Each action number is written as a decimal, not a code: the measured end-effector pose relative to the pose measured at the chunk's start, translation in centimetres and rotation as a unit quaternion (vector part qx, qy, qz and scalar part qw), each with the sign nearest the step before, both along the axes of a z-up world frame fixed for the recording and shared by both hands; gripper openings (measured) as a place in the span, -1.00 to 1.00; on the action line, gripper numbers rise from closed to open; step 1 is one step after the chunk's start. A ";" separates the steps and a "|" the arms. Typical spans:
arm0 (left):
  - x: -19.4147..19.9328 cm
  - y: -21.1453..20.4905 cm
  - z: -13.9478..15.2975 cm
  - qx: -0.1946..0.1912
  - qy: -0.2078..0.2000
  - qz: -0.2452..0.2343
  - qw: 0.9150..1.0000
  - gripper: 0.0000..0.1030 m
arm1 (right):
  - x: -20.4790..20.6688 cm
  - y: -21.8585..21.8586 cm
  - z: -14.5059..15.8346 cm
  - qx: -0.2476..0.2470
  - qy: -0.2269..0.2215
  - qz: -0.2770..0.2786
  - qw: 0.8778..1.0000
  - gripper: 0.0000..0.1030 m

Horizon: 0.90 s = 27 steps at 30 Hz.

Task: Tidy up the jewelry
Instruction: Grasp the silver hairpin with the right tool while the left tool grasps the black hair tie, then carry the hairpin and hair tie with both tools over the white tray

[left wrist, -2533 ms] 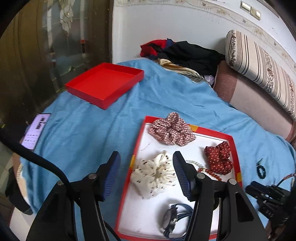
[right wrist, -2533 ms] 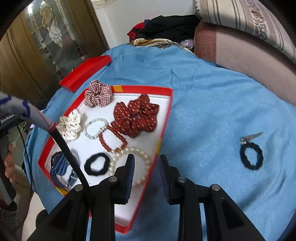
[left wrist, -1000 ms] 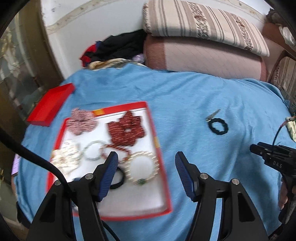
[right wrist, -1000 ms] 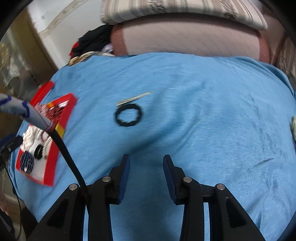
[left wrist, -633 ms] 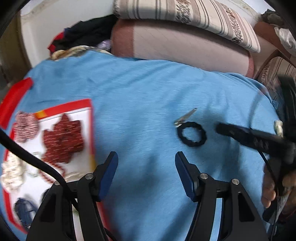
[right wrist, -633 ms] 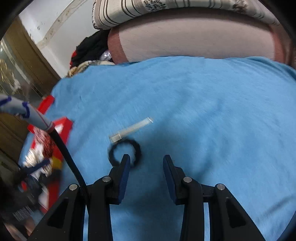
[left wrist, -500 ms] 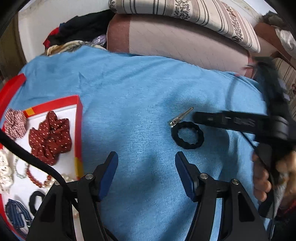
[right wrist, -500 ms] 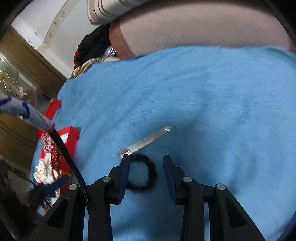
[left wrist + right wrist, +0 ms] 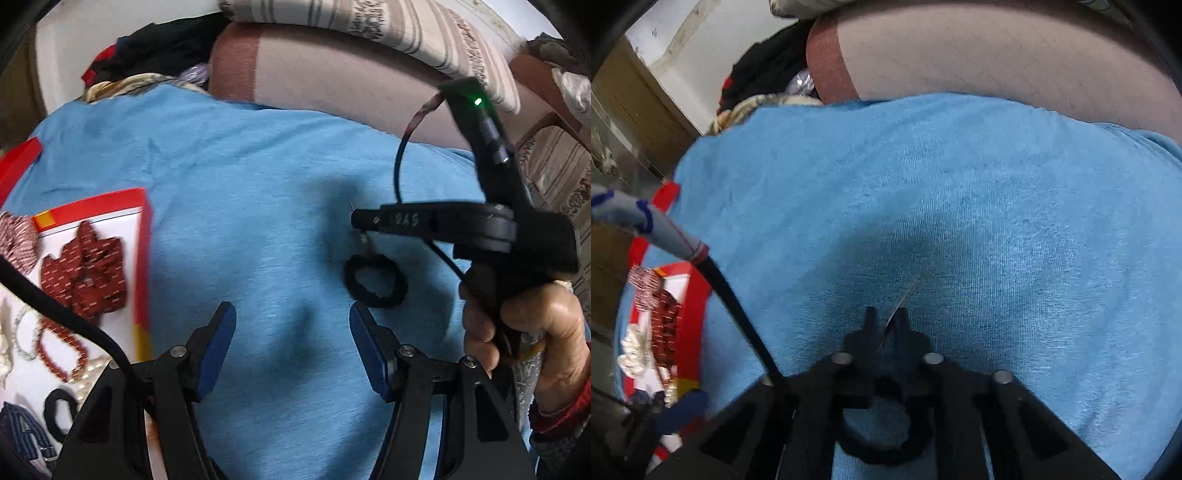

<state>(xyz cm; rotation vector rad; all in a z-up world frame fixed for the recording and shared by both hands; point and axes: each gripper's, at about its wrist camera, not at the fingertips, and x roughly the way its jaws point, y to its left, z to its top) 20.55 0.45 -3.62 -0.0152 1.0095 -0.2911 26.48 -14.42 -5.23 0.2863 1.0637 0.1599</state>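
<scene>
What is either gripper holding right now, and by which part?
The right gripper has closed on the thin metal hair clip near its lower end, just above the black hair tie. The left gripper is open and holds nothing.

The scene is viewed by the left wrist camera from moderate height, facing across the blue cloth-covered surface (image 9: 258,206) toward the pink cushion (image 9: 332,74). By the right wrist camera, the cloth is viewed from very close above. The red-rimmed white tray (image 9: 144,258) (image 9: 694,306) is shared by both views.
</scene>
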 end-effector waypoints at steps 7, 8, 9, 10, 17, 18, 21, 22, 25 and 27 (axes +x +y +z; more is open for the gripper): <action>3.0 -4.4 -1.5 -0.037 0.023 -0.065 0.997 0.21 | -2.6 -5.7 0.9 0.009 -0.013 -0.047 0.999 -0.96; 3.3 -4.8 -1.8 -0.046 0.029 -0.070 0.996 0.21 | -3.1 -6.3 0.9 0.014 -0.014 -0.051 0.999 -0.96; 3.9 -5.4 -2.2 -0.056 0.037 -0.074 0.995 0.21 | -3.1 -6.7 0.9 0.019 -0.016 -0.053 0.998 -0.96; 4.4 -5.8 -2.5 -0.068 0.044 -0.078 0.994 0.21 | -3.2 -6.9 0.9 0.022 -0.017 -0.056 0.998 -0.96; 5.7 -8.7 -3.8 -0.072 0.061 -0.102 0.990 -0.27 | -4.6 -8.5 0.8 0.037 -0.024 -0.066 0.997 -0.96; 5.8 -8.9 -4.1 -0.069 0.066 -0.103 0.990 -0.49 | -4.7 -8.6 0.7 0.037 -0.024 -0.066 0.997 -0.96; 5.8 -8.8 -4.3 -0.075 0.071 -0.088 0.991 -0.81 | -5.4 -9.1 0.7 0.042 -0.024 -0.067 0.997 -0.96; 5.7 -8.6 -4.0 -0.075 0.068 -0.082 0.991 -0.82 | -5.5 -9.1 0.7 0.042 -0.025 -0.066 0.997 -0.96; 4.7 -7.4 -2.3 -0.069 0.050 -0.064 0.994 -0.83 | -6.2 -8.9 1.5 0.044 -0.030 -0.065 0.996 -0.96; 3.7 -6.4 -0.9 -0.068 0.040 -0.056 0.995 -0.83 | -6.9 -8.4 2.3 0.047 -0.035 -0.062 0.996 -0.96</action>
